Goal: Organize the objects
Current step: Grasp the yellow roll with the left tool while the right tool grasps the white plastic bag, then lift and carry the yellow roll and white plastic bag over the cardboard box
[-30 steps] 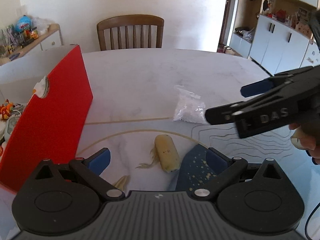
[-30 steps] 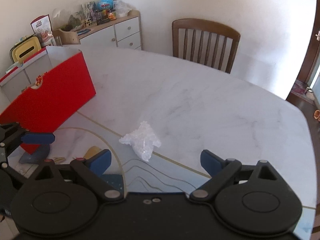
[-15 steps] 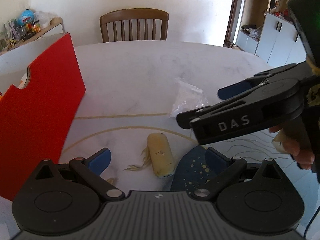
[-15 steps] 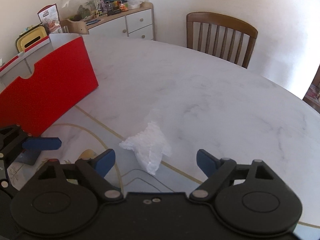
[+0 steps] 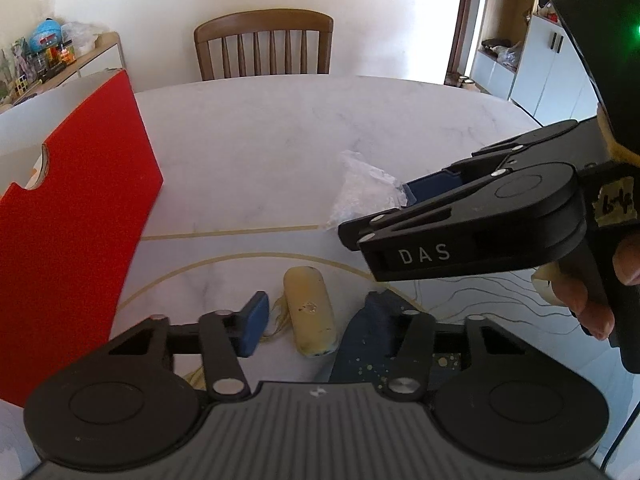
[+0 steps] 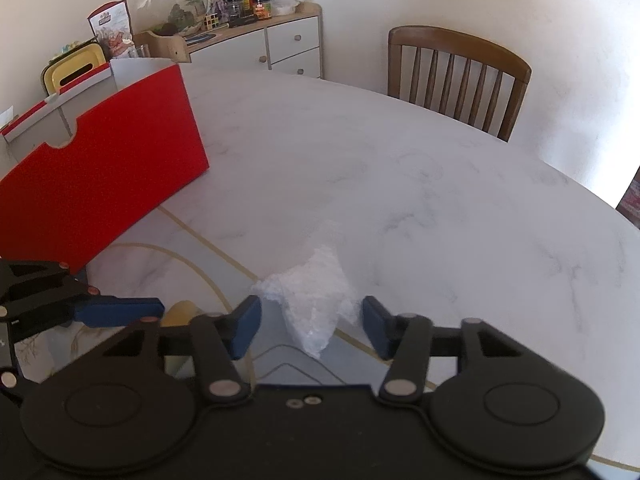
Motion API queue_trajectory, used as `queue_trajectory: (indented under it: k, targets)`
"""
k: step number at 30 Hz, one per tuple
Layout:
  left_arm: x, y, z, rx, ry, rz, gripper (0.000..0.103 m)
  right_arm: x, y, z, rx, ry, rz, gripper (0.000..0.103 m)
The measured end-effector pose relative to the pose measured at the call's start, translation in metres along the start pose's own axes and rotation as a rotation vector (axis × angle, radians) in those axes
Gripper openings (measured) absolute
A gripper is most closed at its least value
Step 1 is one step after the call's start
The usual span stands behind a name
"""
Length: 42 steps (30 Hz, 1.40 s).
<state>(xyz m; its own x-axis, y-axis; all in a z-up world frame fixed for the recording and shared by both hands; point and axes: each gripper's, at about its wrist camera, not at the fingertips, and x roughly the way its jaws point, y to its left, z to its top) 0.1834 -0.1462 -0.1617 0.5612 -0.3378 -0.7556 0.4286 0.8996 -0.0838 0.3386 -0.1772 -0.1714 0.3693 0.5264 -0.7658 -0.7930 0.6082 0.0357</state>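
A yellow oblong object (image 5: 309, 310) lies on the marble table (image 5: 256, 152) between the blue pads of my left gripper (image 5: 310, 320), which is open around it. A crumpled clear plastic bag (image 6: 316, 300) lies between the blue pads of my right gripper (image 6: 311, 326), which is open around it. The bag (image 5: 362, 192) and the right gripper (image 5: 404, 216) also show in the left wrist view. The left gripper's finger (image 6: 116, 312) shows in the right wrist view.
A red open-topped box (image 6: 100, 176) stands on the table's left side; it also shows in the left wrist view (image 5: 68, 216). A wooden chair (image 6: 456, 76) stands at the far edge. A sideboard (image 6: 256, 44) with clutter is behind the box.
Both grippers moved forward and down. The right one now straddles the plastic bag and its jaws have narrowed. The left one now straddles the yellow object with narrower jaws.
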Motion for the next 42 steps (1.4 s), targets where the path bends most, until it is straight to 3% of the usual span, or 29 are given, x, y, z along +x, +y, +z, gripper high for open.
queue_trajectory:
  k: [2, 8, 13, 24, 42]
  targets:
    - [-0.001, 0.000, 0.001, 0.002, 0.000, 0.004, 0.038, 0.000, 0.001, 0.000, 0.002, 0.001, -0.011, 0.046]
    - [-0.002, 0.004, 0.003, -0.007, 0.008, -0.006, 0.025, -0.002, 0.004, 0.000, 0.021, 0.007, -0.037, 0.033]
    - [-0.005, 0.006, 0.001, 0.000, 0.011, -0.005, 0.021, -0.010, 0.006, -0.002, 0.052, 0.005, -0.053, 0.028]
    - [-0.030, 0.021, -0.005, -0.020, -0.003, -0.064, 0.021, -0.063, 0.016, -0.015, 0.164, 0.000, -0.077, 0.027]
    - [-0.111, 0.064, 0.004, 0.021, -0.049, -0.137, 0.021, -0.136, 0.093, -0.001, 0.215, -0.052, -0.112, 0.027]
